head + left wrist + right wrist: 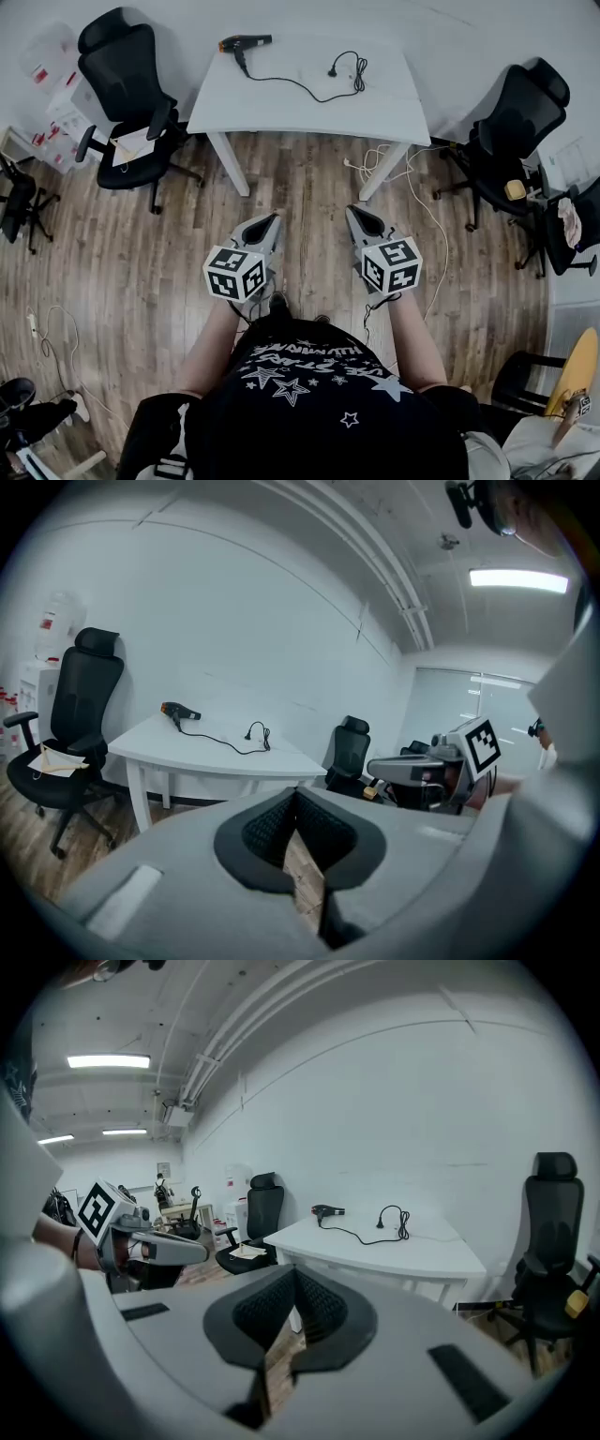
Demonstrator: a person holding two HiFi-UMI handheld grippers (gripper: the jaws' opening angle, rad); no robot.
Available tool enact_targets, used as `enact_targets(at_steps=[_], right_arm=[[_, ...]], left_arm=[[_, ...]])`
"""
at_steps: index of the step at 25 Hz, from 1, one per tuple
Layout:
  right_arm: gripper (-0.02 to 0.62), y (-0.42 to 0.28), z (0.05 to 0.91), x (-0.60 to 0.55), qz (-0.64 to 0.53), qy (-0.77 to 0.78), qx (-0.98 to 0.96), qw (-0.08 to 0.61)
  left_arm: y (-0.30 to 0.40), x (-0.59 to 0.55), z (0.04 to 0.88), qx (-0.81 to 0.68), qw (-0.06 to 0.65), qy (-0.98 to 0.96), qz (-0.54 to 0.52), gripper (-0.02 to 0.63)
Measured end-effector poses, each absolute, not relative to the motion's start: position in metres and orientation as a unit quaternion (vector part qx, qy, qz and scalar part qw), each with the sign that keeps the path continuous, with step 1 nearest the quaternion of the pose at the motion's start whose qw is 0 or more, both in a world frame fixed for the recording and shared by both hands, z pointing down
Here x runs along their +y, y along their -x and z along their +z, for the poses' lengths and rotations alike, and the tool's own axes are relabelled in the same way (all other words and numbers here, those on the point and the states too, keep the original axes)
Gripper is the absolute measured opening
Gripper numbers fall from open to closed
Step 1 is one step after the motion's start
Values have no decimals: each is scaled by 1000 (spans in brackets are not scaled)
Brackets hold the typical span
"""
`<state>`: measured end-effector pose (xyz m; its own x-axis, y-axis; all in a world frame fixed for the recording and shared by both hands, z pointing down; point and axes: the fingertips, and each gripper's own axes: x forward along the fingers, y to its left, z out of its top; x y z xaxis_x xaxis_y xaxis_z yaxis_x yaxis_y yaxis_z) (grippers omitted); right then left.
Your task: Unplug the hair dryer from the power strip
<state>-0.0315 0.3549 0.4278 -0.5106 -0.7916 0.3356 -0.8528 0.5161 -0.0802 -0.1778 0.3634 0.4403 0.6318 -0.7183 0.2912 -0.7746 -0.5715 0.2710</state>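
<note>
The black-and-orange hair dryer (pixel 246 42) lay on the white rectangular table (pixel 281 111), its black plug (pixel 332 71) apparently already free, well beyond the left gripper (pixel 274 217) and right gripper (pixel 354 212), both closed and empty, so any pull should grip the plug body itself.

plug (pixel 332 71) — prongs too small to tell | yellow object (pixel 574 370) (lower right) — cut by edge

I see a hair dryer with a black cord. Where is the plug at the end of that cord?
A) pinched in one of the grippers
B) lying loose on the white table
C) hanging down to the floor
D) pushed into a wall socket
B: the plug lies on the white table, at the end of the cord from the hair dryer, and is joined to nothing.
</note>
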Motion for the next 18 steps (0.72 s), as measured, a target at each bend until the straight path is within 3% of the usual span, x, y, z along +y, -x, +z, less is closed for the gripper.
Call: enact_targets(at_steps=[18], right_arm=[[8,65,436,313,133,-530,-828,127]], left_arm=[[236,326,461,-401,221,-887,66,8]])
